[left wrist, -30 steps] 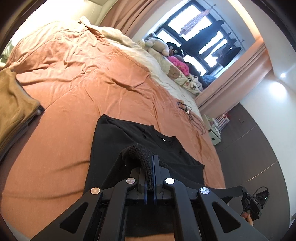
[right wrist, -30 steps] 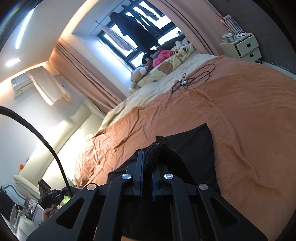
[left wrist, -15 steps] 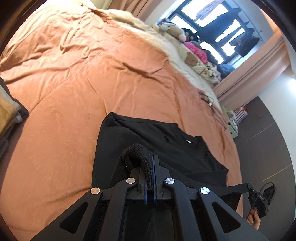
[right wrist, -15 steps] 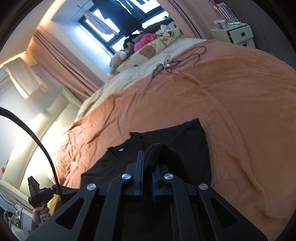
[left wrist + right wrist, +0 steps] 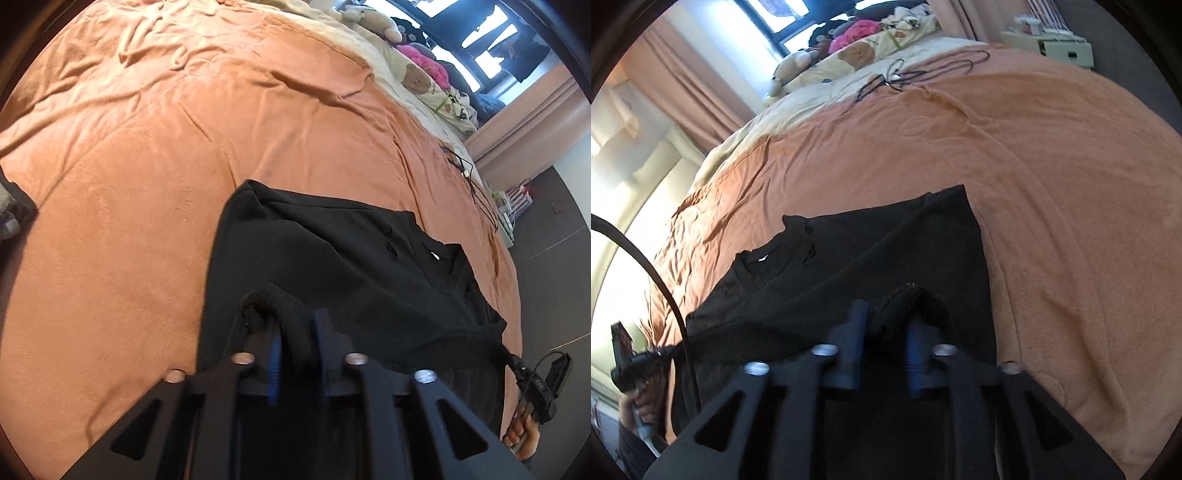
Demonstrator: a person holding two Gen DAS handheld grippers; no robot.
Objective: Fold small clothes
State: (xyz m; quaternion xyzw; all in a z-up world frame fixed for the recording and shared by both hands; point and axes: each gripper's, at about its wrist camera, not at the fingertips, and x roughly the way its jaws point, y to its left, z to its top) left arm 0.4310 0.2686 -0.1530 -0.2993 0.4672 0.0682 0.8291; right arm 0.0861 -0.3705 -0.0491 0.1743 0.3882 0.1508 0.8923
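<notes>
A black T-shirt lies spread on the orange bedspread, collar with a white tag facing away. My left gripper has its jaws a little apart with the shirt's thick hem bunched between them. My right gripper also has its jaws a little apart with the hem draped between them; the shirt stretches ahead of it. Each gripper shows in the other's view, the right one and the left one, each with the hand that holds it.
Black cables lie on the bedspread farther up. Pillows and stuffed toys pile at the head by the window. A white bedside cabinet stands beside the bed. A dark folded stack sits at the left edge.
Both grippers have lowered and tipped toward the bed, laying the shirt flatter. Both pairs of jaws, shut tight before, now stand a little apart around the hem.
</notes>
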